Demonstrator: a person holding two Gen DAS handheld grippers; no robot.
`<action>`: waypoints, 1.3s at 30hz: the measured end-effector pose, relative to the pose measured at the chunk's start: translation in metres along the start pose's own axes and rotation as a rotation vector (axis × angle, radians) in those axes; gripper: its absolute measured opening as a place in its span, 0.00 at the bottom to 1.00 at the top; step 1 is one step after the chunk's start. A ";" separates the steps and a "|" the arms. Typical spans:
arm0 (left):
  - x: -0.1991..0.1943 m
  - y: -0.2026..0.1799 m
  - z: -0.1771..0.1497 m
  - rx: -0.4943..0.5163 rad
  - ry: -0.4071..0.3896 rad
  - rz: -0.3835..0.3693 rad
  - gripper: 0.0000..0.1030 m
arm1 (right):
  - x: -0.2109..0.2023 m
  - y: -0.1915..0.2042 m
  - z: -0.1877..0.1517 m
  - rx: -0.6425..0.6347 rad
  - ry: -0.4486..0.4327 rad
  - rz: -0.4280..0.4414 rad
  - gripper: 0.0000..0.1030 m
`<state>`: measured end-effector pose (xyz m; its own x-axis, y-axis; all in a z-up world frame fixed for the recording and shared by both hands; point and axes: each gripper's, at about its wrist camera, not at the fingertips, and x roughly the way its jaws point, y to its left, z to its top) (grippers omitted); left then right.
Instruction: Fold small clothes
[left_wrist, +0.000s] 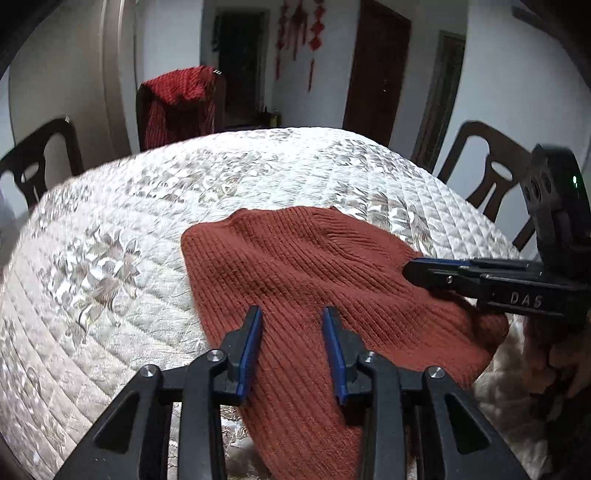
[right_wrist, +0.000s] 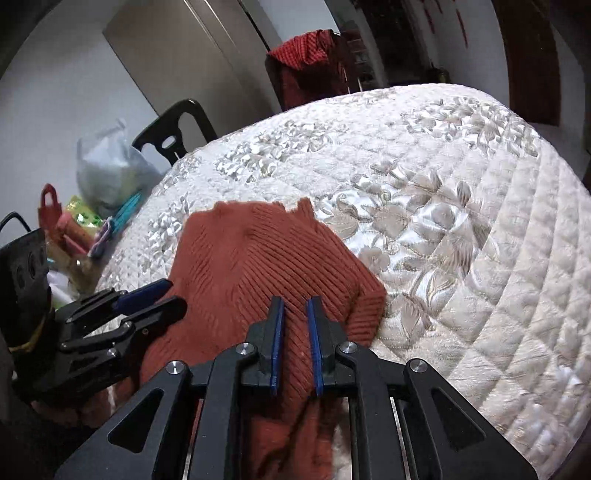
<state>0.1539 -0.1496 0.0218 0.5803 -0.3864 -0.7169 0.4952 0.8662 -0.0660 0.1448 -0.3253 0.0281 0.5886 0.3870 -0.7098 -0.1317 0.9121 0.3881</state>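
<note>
Rust-red knit garment (left_wrist: 295, 266) spread on quilted table cover (left_wrist: 110, 229). Left gripper (left_wrist: 291, 314) above near edge, jaws apart, nothing clamped. Right gripper (right_wrist: 295, 306) over garment, jaws nearly together, grip unclear.

We're in a home, a dining room by the look of it: a round bench under a quilted cloth (left_wrist: 155, 192), dark dining chairs (left_wrist: 491, 173) around it, red hanging decorations (left_wrist: 314, 33) on the wall, wooden doors (left_wrist: 380, 70) behind, a plastic bag (right_wrist: 110, 166) alongside.
</note>
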 end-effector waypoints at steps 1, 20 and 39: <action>0.000 0.000 0.001 -0.004 0.003 -0.004 0.36 | -0.002 -0.001 -0.001 0.001 -0.001 -0.003 0.13; -0.042 -0.009 -0.036 -0.051 0.000 0.043 0.38 | -0.038 0.027 -0.047 -0.146 -0.011 -0.084 0.13; -0.041 -0.008 -0.034 -0.043 -0.008 0.052 0.38 | -0.042 0.028 -0.048 -0.136 -0.015 -0.085 0.17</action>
<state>0.1039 -0.1300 0.0287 0.6099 -0.3434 -0.7142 0.4366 0.8977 -0.0588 0.0777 -0.3097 0.0408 0.6137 0.3068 -0.7275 -0.1870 0.9517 0.2435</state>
